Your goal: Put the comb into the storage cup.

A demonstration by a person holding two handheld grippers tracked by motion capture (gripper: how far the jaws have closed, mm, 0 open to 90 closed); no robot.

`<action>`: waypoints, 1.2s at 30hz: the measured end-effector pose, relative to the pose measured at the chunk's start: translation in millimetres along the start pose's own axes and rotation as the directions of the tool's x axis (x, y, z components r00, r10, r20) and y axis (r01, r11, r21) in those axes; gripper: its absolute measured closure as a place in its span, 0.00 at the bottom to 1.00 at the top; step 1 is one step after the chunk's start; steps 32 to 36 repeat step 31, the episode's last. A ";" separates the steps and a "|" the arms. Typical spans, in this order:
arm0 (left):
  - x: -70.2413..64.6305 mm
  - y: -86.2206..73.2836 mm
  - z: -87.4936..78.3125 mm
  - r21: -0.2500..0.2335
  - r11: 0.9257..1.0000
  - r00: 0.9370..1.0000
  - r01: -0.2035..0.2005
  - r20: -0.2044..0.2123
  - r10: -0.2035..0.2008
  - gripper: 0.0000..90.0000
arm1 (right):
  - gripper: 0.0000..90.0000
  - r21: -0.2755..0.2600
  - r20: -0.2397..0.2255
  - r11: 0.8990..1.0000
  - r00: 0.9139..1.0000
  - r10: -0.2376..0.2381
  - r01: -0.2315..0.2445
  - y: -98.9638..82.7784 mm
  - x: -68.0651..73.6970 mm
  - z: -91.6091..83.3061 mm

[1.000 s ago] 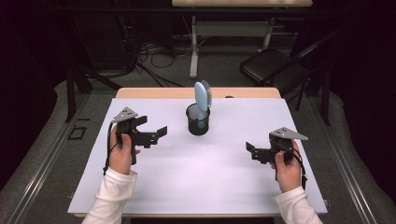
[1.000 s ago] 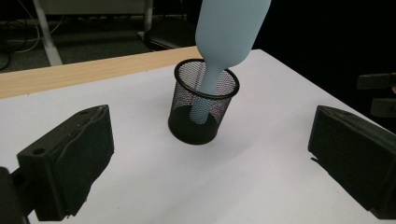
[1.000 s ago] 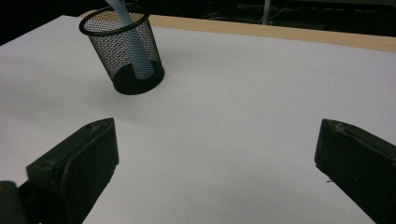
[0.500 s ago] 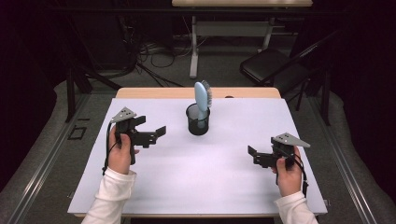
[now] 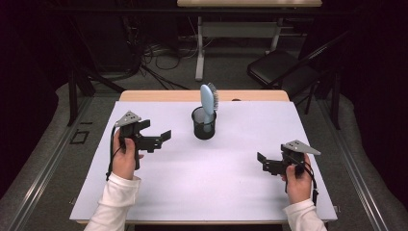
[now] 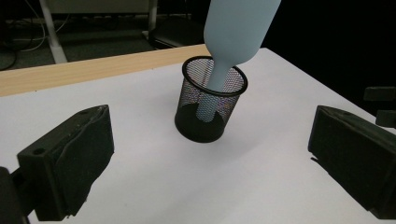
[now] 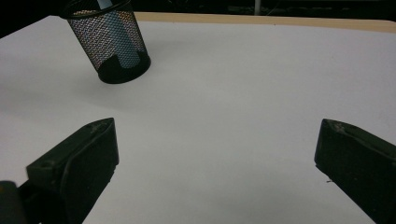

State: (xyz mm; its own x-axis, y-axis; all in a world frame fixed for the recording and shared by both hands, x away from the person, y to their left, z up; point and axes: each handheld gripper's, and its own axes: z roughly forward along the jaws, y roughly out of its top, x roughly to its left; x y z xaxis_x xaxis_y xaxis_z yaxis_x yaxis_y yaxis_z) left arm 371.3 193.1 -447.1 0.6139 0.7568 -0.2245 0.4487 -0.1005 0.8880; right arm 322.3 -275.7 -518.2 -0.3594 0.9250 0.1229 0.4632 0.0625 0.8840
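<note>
My right gripper hangs low over the near table, jaws wide and empty. My left gripper, also spread, faces the mesh cup mid-table; I should approach level, pinching the upright brush without tipping the cup.

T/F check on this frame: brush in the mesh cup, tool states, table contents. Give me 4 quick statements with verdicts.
1. The blue hairbrush stands handle-down in the black mesh cup. True.
2. The left tool is shut on the brush. False: its jaws stand wide apart, short of the cup.
3. The right tool is open and holds nothing. True.
4. The cup lies tipped over on the white table. False: it stands upright.
</note>
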 end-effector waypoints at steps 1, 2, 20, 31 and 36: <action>0.0 0.0 -0.1 -0.001 1.000 1.000 -0.001 0.000 0.001 0.01 | 0.00 -0.002 0.004 1.000 1.000 0.002 -0.002 -0.6 -0.5 0.1; 0.0 0.0 -0.1 -0.001 1.000 1.000 -0.001 -0.001 0.001 0.01 | 0.00 -0.001 0.007 1.000 1.000 0.004 -0.004 -1.2 -1.2 0.2; 2.2 0.1 -2.7 -0.009 1.000 1.000 0.004 -0.006 -0.004 0.01 | 0.00 0.003 0.024 1.000 0.999 0.028 -0.028 -10.6 -10.9 2.5; 3.9 0.7 -3.9 -0.012 1.000 1.000 0.006 -0.008 -0.006 0.01 | 0.00 0.007 0.028 0.999 0.999 0.033 -0.033 -12.2 -12.6 2.9; 3.9 0.7 -3.9 -0.012 1.000 1.000 0.006 -0.008 -0.006 0.01 | 0.00 0.007 0.028 0.999 0.999 0.033 -0.033 -12.2 -12.6 2.9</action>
